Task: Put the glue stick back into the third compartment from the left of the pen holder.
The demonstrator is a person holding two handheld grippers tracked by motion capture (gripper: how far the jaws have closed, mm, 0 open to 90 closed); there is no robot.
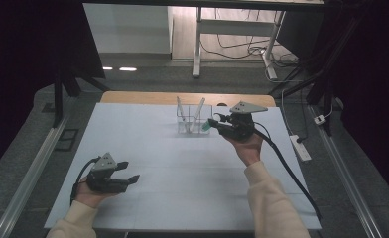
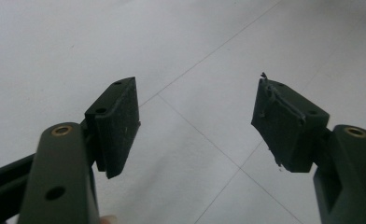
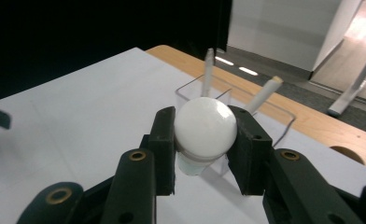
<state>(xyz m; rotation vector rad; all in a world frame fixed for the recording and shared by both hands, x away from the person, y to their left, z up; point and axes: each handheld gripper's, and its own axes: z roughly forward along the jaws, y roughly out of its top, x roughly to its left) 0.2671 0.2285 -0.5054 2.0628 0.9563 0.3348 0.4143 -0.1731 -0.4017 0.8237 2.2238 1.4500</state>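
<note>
High view: my left gripper (image 1: 129, 171) rests low at the near left of the white table (image 1: 148, 148), palm up, jaws spread wide and empty. My right gripper (image 1: 211, 123) is raised at the far centre, just beside the clear square plastic holder (image 1: 194, 120), which contains two white sticks (image 1: 198, 112) leaning apart.

Left gripper view: both jaws stand wide over bare table.

Right gripper view: my jaws clamp a white round-capped object with a pale green base (image 3: 204, 128), just before the holder.
</note>
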